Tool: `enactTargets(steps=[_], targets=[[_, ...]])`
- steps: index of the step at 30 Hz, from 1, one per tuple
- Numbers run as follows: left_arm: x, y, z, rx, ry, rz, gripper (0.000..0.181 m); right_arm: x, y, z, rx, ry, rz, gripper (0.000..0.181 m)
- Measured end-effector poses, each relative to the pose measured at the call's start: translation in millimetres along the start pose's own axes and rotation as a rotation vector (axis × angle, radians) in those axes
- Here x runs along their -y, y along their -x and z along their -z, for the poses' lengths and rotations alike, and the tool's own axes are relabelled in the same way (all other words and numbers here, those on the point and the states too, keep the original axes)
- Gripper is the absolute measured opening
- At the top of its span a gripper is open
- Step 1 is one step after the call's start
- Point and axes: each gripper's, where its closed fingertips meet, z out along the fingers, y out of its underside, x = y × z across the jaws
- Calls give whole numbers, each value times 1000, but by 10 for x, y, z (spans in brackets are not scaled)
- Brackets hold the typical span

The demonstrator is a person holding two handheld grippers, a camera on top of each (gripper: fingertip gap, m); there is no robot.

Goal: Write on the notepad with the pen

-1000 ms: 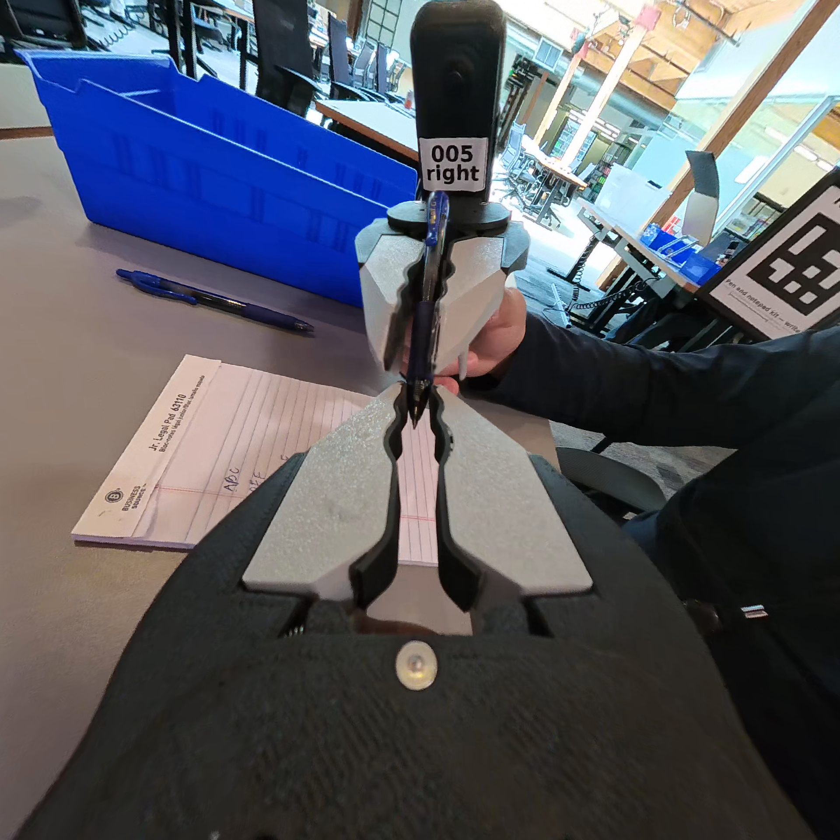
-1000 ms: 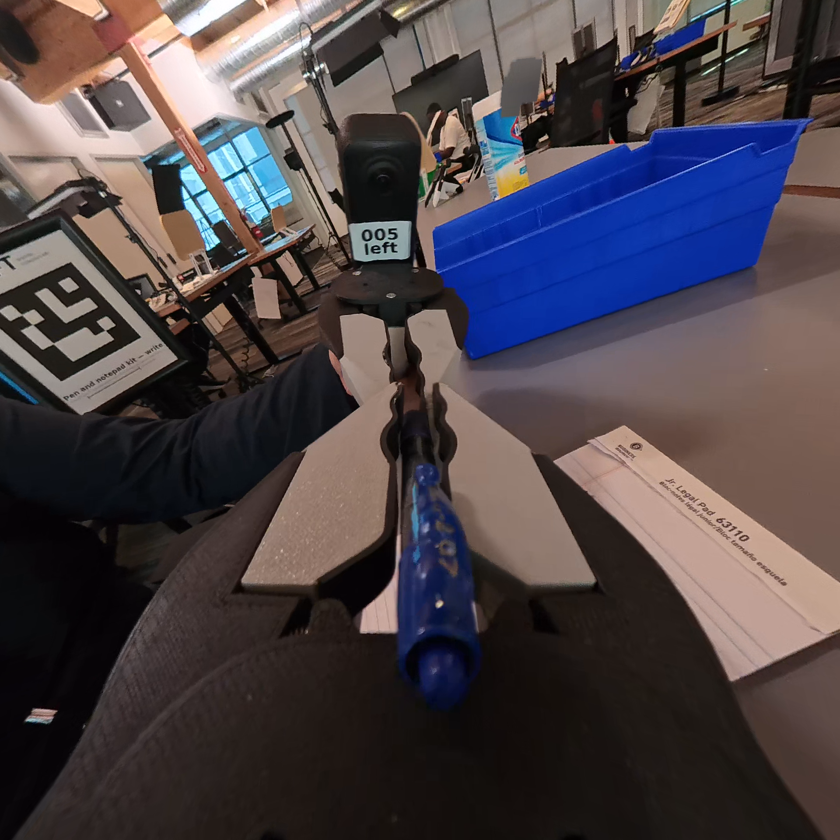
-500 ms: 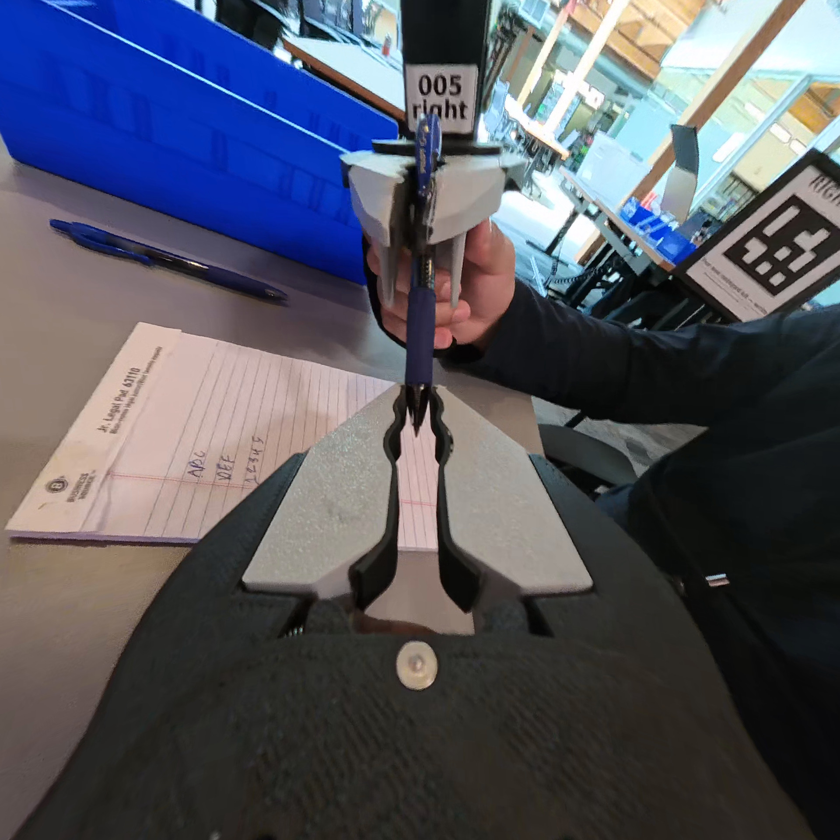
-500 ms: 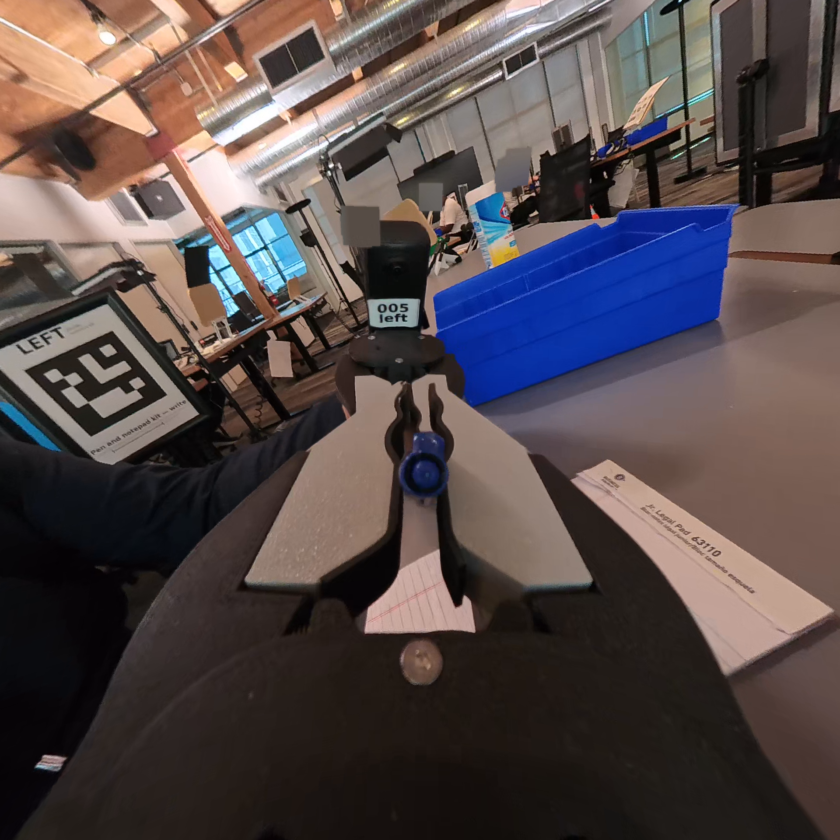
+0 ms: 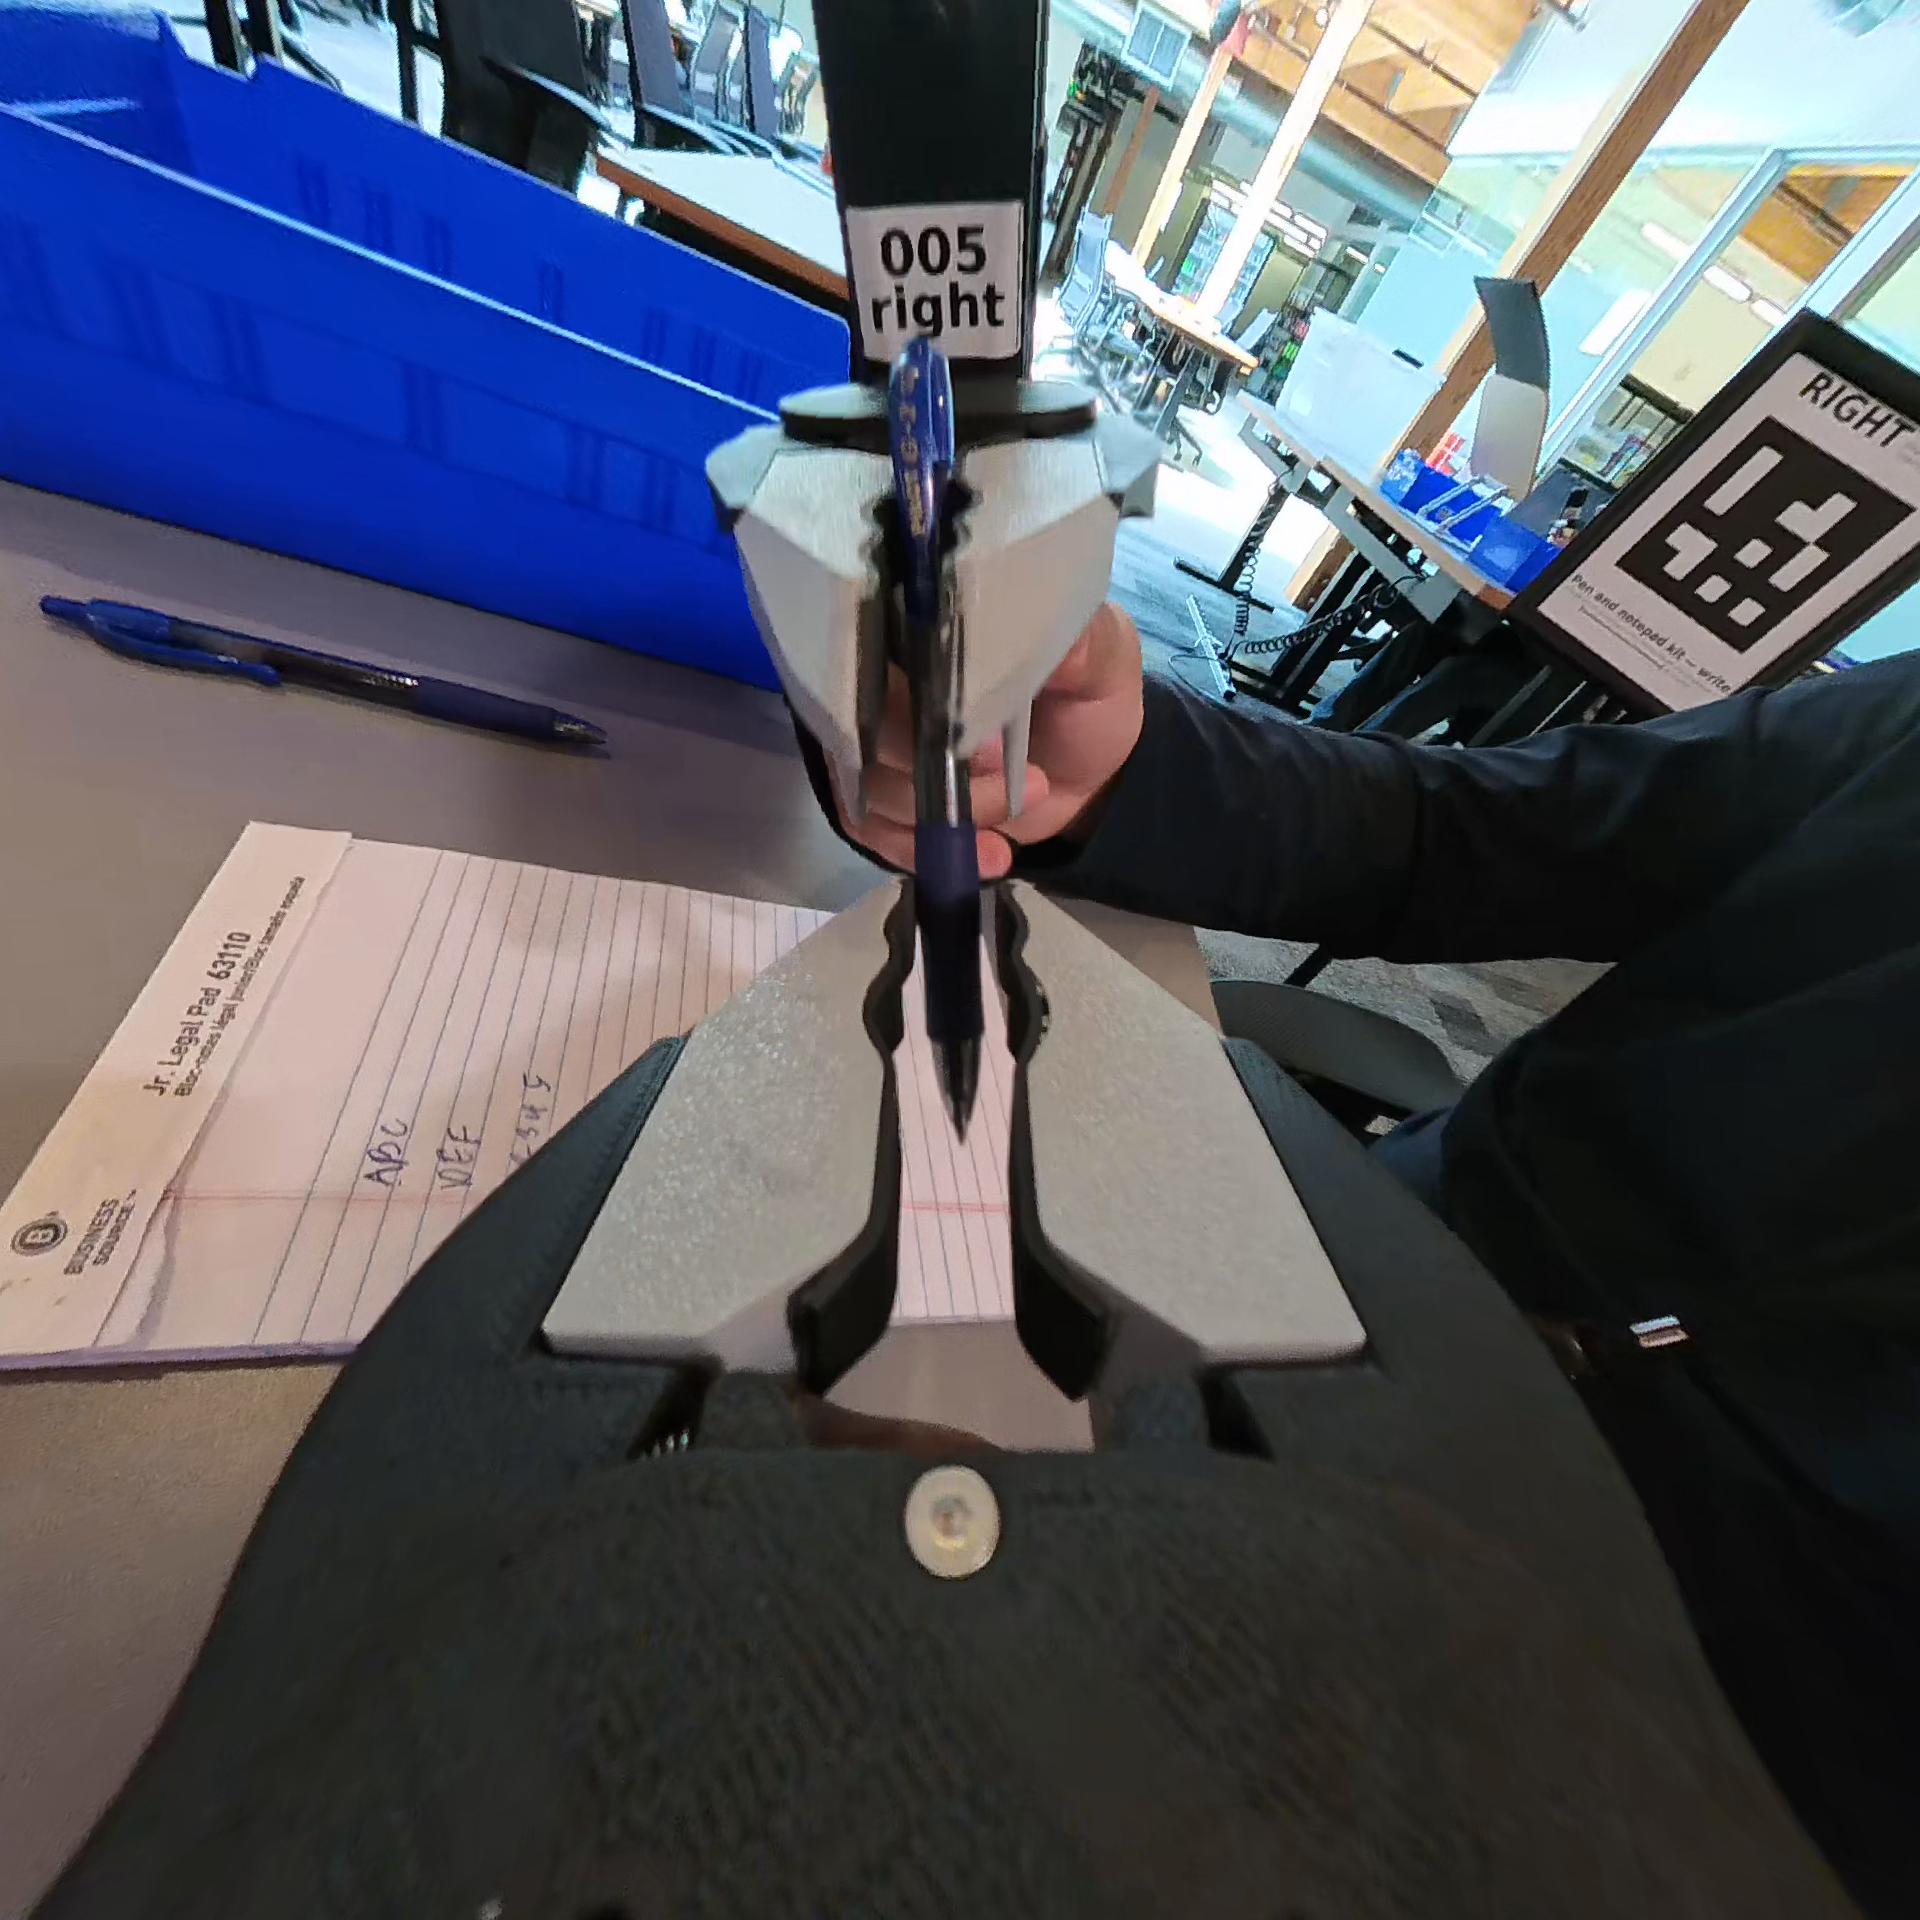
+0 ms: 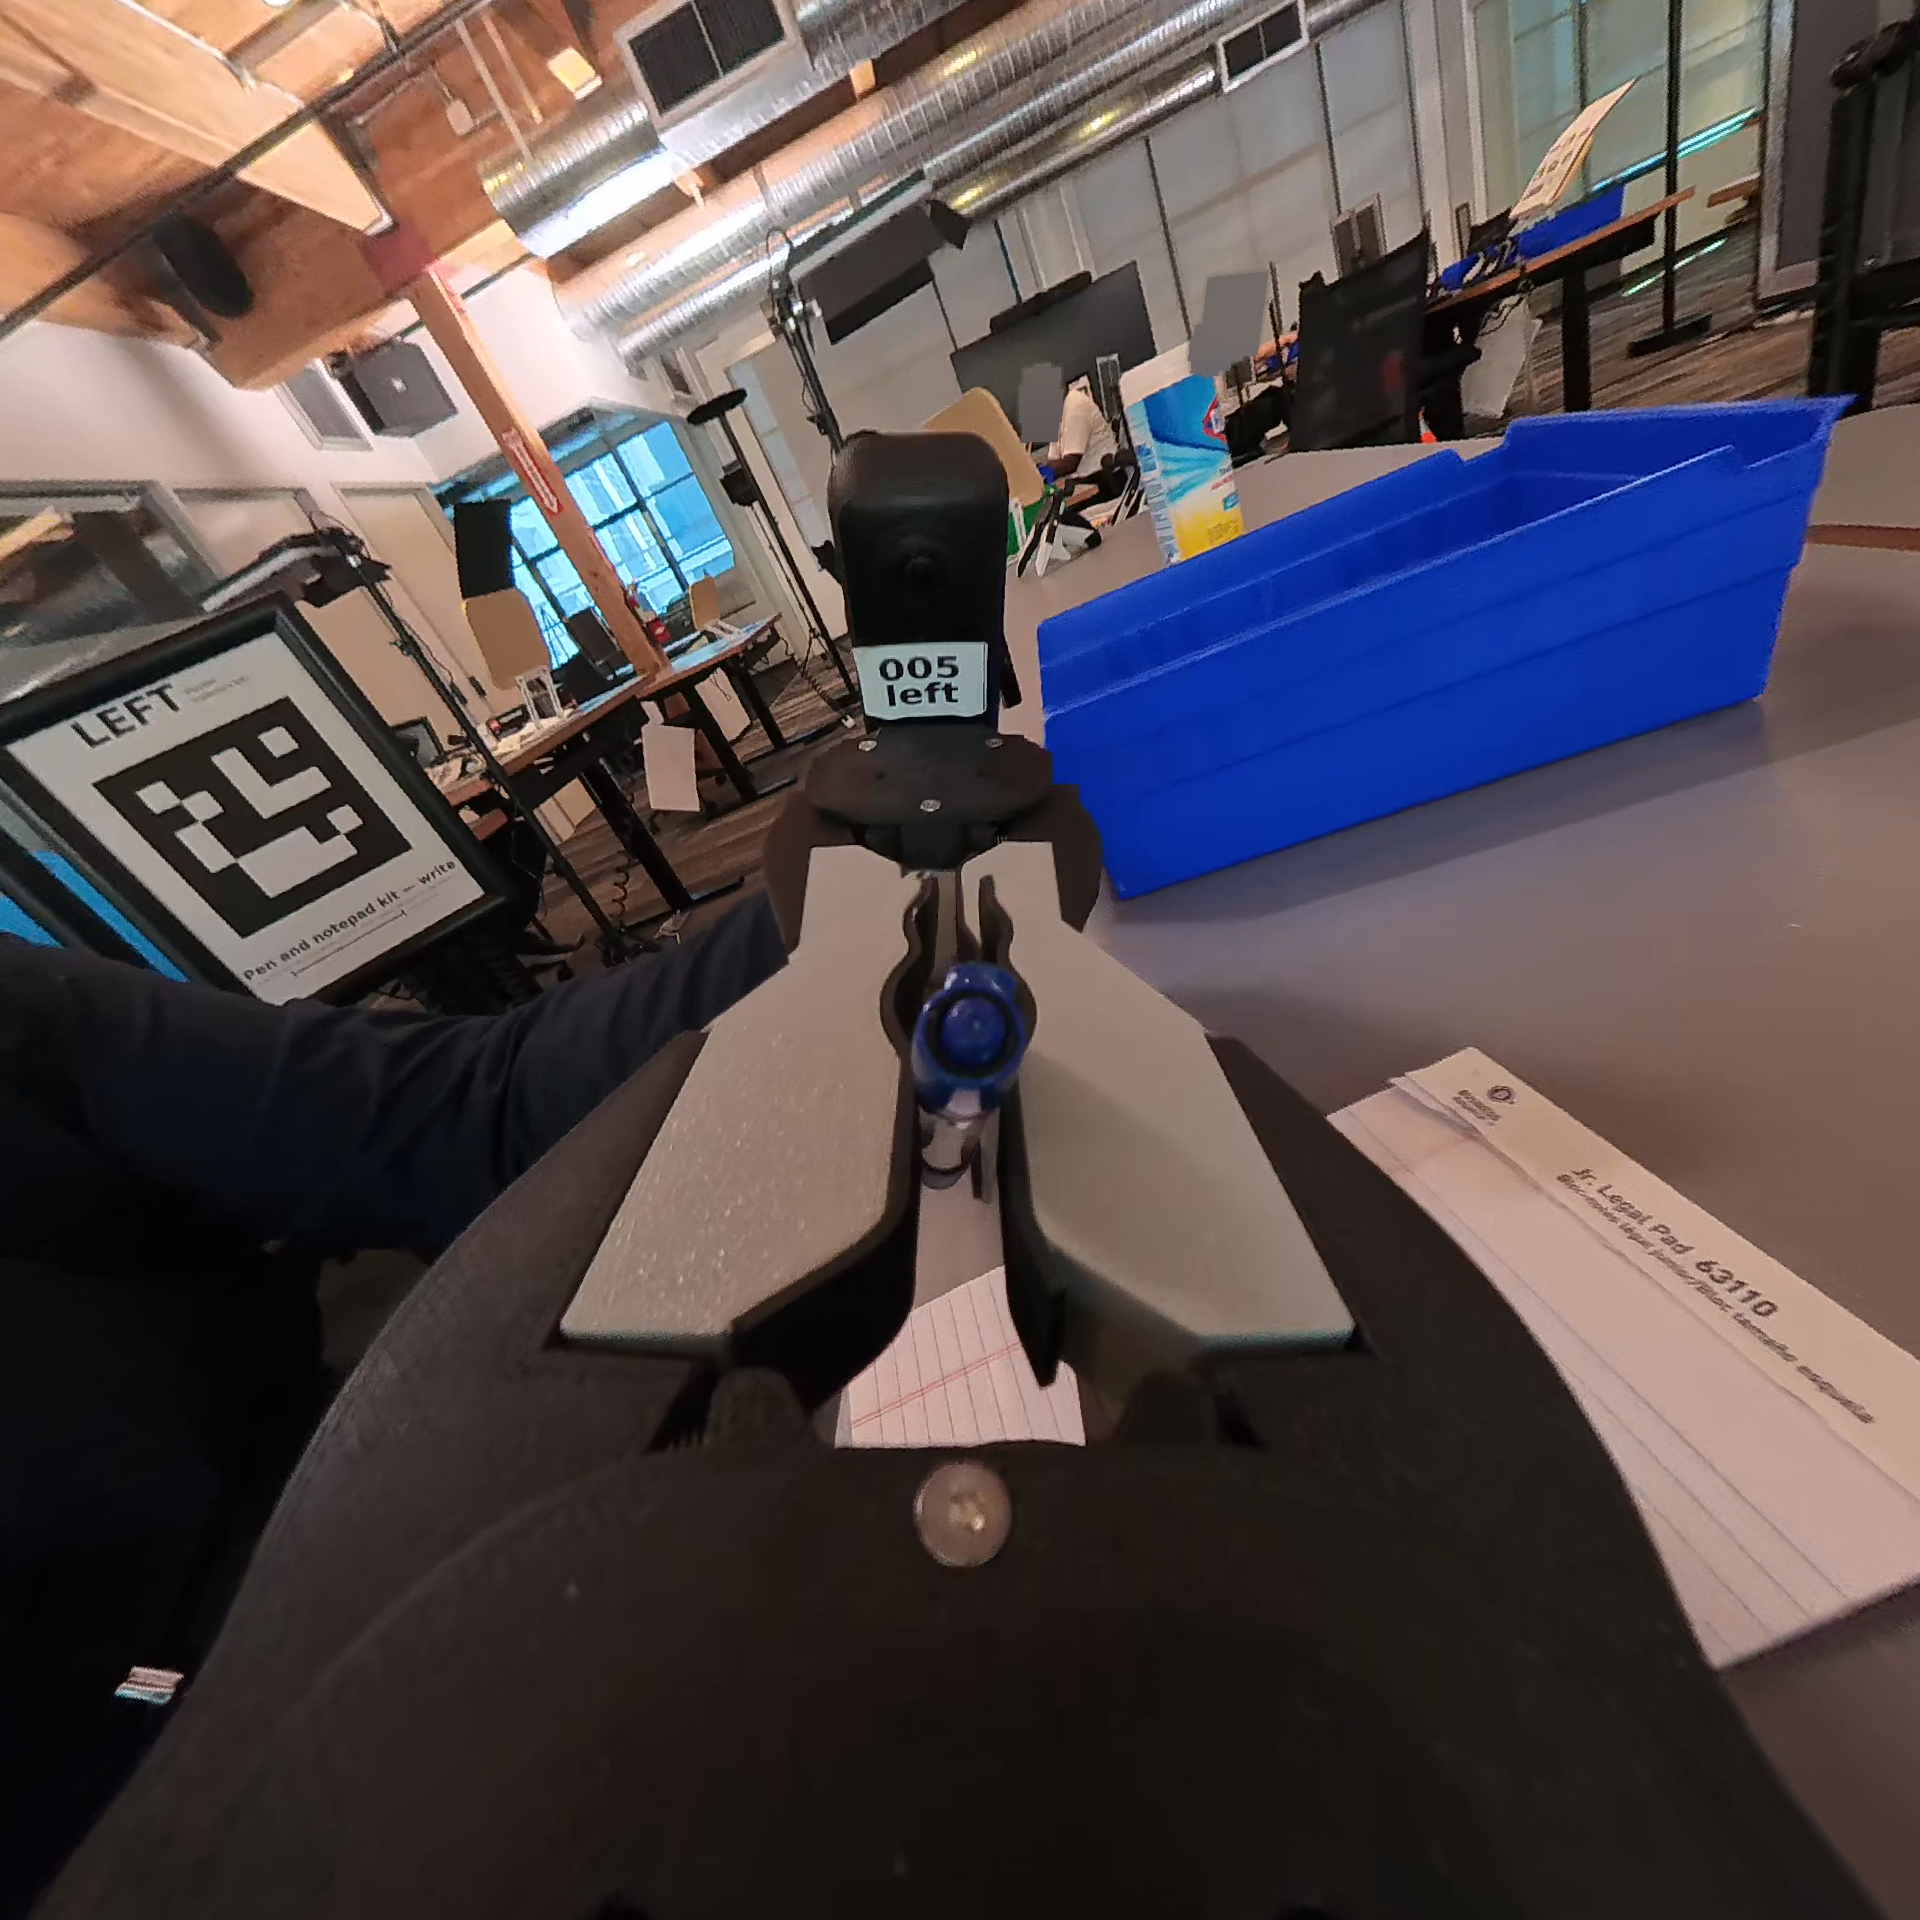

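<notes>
The pen [image 5: 940, 831] was held clamped in the right gripper [image 5: 933, 727], tip pointing down between the parted, empty fingers of the left gripper [image 5: 951, 1039]. The notepad [image 5: 416, 1039] lay beneath; a 2nd pen [image 5: 312, 670] rested beside the blue bin [image 5: 364, 395].

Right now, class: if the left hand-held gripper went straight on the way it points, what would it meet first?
Probably the blue pen, whose tip hangs between its fingers, clamped by the right hand-held gripper just beyond; exact depth is unclear.
</notes>
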Motion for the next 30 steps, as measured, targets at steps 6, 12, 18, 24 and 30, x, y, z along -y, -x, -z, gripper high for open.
enactTargets(steps=[6,12,18,24,30], targets=[[-4,5,-100,13,-10,-37,10,-28,34,-70,12,1,-4,4],[19,-12,-146,-5,-31,-11,9,-40,58,-88,20,6,2,5],[59,-33,-140,-11,-54,-19,10,6,82,-71,44,-25,-21,5],[33,-26,-134,15,-30,-109,10,-9,85,-83,56,-26,-34,5],[77,19,-107,39,-54,-110,9,57,83,-45,56,-63,-27,6]])
